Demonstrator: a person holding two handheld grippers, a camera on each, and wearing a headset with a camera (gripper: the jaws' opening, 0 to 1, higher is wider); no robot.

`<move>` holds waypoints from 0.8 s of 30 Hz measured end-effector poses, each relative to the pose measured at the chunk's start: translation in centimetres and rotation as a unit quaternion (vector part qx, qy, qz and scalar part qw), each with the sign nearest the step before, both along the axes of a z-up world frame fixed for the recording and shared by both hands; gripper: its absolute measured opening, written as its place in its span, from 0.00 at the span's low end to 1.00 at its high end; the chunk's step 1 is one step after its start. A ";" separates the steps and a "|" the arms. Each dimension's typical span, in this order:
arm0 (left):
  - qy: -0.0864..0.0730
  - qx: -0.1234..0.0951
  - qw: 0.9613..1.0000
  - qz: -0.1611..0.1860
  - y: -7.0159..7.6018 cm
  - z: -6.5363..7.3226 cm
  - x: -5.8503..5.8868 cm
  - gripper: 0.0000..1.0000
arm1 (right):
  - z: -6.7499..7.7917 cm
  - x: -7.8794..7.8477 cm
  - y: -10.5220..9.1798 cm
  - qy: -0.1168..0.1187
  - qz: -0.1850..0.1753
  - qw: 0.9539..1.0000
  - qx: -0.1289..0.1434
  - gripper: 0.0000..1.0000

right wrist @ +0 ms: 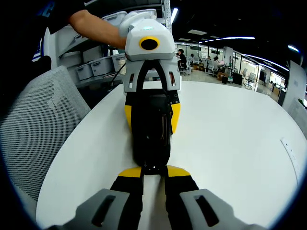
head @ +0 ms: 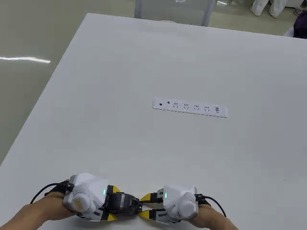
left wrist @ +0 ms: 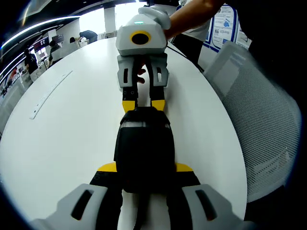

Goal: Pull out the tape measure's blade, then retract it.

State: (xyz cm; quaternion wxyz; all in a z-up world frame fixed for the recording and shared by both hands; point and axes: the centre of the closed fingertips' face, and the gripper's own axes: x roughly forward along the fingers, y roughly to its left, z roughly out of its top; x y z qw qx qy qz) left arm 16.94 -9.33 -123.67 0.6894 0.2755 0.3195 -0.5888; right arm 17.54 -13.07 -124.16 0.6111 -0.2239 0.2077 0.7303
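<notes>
head view: tape measure [head: 123, 202] lying at near edge of table [head: 144, 62], between left gripper [head: 115, 203] and right gripper [head: 144, 206], which are facing each other. power strip [head: 190, 108] sitting well apart; wide bare top lying left, right and ahead.

left gripper view: left jaws clamping black case. advice: holding case firm and flat. mesh chair [left wrist: 259, 120] standing just past table edge.

right gripper view: right jaws standing nearly together at case mouth, seemingly pinching blade tip. advice: pulling straight rightward along edge, then easing back slowly.
</notes>
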 end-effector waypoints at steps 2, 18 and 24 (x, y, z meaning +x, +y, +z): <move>0.000 -0.002 1.000 0.002 0.0 0.0 0.0 0.32 | -0.1 0.0 0.0 -0.001 -0.002 1.000 0.000 0.15; 0.000 -0.005 1.000 0.001 0.2 -0.1 0.0 0.32 | 0.2 -0.2 -0.1 0.006 0.002 1.000 -0.005 0.11; 0.002 -0.005 1.000 0.000 0.2 -0.1 0.0 0.32 | 0.2 -0.2 -0.1 0.006 0.001 1.000 -0.009 0.11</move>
